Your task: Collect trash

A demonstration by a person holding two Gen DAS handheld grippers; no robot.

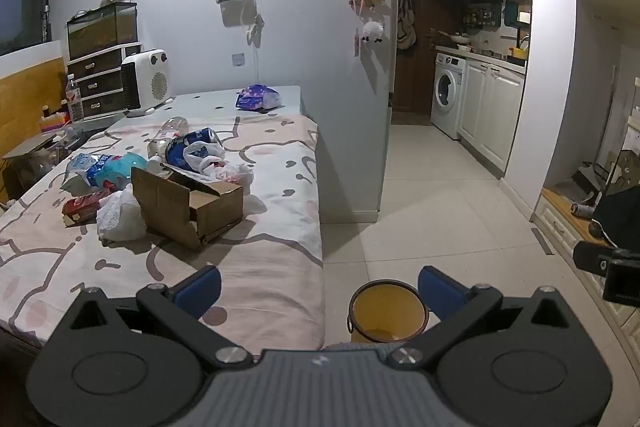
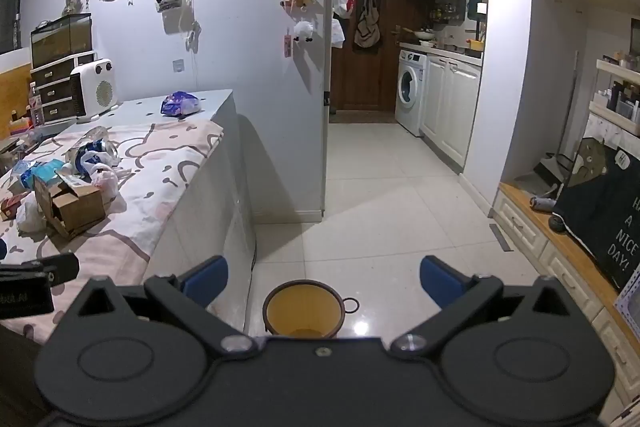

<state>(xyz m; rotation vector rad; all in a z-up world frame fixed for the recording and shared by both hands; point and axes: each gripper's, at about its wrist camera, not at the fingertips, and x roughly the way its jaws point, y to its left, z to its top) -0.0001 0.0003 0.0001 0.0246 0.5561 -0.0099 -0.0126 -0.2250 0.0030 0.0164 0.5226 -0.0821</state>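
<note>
The left hand-held gripper (image 1: 320, 287) hung with its blue-padded fingers spread wide and nothing between them, above the near corner of the desk (image 1: 260, 267) draped in a pink patterned cloth. The trash lay well ahead of it and to its left, heaped mid-desk: an open cardboard box (image 1: 188, 205) nearest, a crumpled white plastic bag (image 1: 120, 215) touching the box's left side, a red packet (image 1: 82, 207) beyond that, blue-and-white wrappers (image 1: 108, 169) behind, and a clear plastic bottle (image 1: 168, 135) lying on its side beside a blue-printed bag (image 1: 196, 145). A purple wrapper (image 1: 258, 97) sat apart on the farther grey surface.

The yellow bin (image 1: 388, 311) stood on the tiled floor (image 1: 440, 207) just beside the desk's edge, low between the left hand-held gripper's fingers and close to the right one.

The right hand-held gripper (image 2: 323, 283) was likewise spread, holding nothing, over the floor with the bin (image 2: 304, 311) directly below and centred between its fingers. From there the box (image 2: 70, 205) and the rest of the heap lay well off to the left, up on the desk.
</note>
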